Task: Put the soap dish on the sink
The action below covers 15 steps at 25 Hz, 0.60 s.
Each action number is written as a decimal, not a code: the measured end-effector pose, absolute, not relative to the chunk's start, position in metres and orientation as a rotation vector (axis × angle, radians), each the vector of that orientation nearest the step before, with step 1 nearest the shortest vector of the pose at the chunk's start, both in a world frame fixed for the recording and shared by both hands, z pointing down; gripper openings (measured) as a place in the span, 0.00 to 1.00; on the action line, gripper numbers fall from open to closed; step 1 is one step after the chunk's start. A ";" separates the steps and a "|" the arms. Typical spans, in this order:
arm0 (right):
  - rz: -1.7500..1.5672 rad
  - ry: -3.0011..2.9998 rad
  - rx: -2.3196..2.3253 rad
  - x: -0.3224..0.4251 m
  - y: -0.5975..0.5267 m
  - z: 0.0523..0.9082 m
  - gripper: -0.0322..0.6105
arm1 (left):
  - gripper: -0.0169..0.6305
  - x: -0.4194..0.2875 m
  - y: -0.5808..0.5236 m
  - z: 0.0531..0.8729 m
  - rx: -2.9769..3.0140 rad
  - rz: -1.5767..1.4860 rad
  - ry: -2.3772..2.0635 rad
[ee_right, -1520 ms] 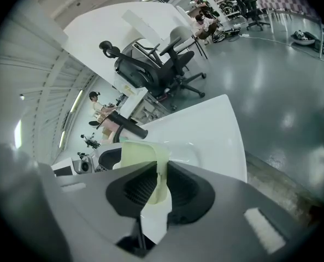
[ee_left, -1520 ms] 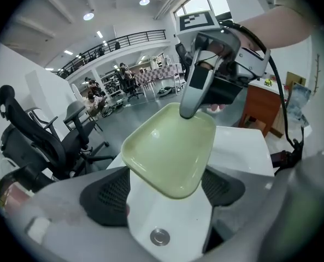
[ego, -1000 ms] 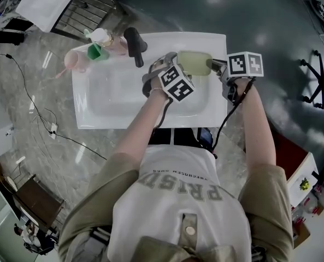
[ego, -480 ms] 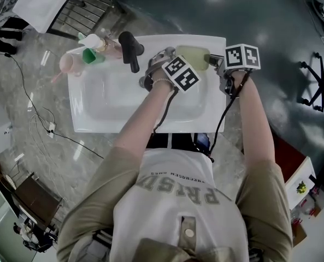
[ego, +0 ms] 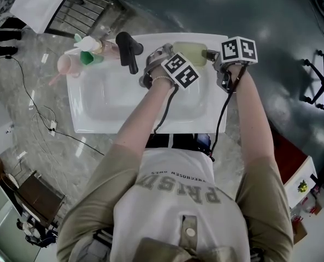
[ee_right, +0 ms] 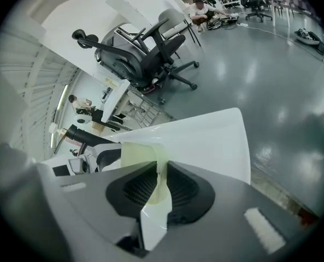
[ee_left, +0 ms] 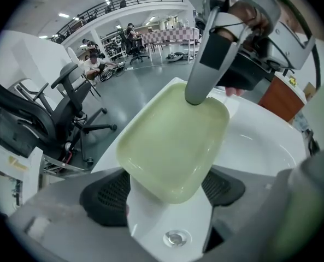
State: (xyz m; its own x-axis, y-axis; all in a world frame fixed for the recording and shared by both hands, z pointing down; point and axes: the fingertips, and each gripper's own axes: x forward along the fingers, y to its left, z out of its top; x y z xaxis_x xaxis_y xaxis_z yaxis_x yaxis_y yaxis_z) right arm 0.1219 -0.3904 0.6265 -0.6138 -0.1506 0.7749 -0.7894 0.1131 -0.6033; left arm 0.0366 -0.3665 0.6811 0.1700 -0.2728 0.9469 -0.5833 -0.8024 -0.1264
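Lowered toward the sink (ego: 96, 116), the soap dish (ego: 190, 53) is pinched by the right gripper (ee_right: 159, 171) and clasped by the left gripper (ee_left: 167, 184).

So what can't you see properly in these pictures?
- Whether the soap dish rests on the sink yet: no view shows beneath it.
- Most of the soap dish in the right gripper view: the jaws of the right gripper cover it.
- What the pink thing and green thing beside the faucet are: too small in the head view.
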 end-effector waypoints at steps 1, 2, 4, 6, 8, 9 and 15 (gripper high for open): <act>1.538 -1.855 0.911 0.122 -0.391 0.627 0.14 | 0.68 0.037 -0.367 0.681 2.182 1.673 -0.824; 1.539 -1.852 0.913 0.122 -0.391 0.628 0.14 | 0.68 0.036 -0.367 0.682 2.182 1.671 -0.825; 1.537 -1.844 0.919 0.124 -0.391 0.630 0.14 | 0.68 0.037 -0.367 0.682 2.181 1.670 -0.822; 1.537 -1.835 0.929 0.126 -0.393 0.632 0.14 | 0.68 0.036 -0.366 0.683 2.180 1.667 -0.816; 1.535 -1.826 0.936 0.127 -0.394 0.633 0.14 | 0.68 0.036 -0.367 0.683 2.184 1.656 -0.816; 1.529 -1.820 0.938 0.128 -0.395 0.634 0.14 | 0.68 0.037 -0.367 0.682 2.188 1.649 -0.818; 1.514 -1.792 0.964 0.130 -0.397 0.639 0.14 | 0.68 0.039 -0.369 0.680 2.214 1.627 -0.820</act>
State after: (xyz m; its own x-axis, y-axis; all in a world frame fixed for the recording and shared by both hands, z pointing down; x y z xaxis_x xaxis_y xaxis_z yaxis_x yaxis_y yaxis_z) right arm 0.1296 -0.3974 0.6389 -0.5592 -0.1493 0.8155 -0.8289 0.0873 -0.5525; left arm 0.0392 -0.3692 0.6797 0.2078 -0.2796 0.9374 -0.5870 -0.8022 -0.1091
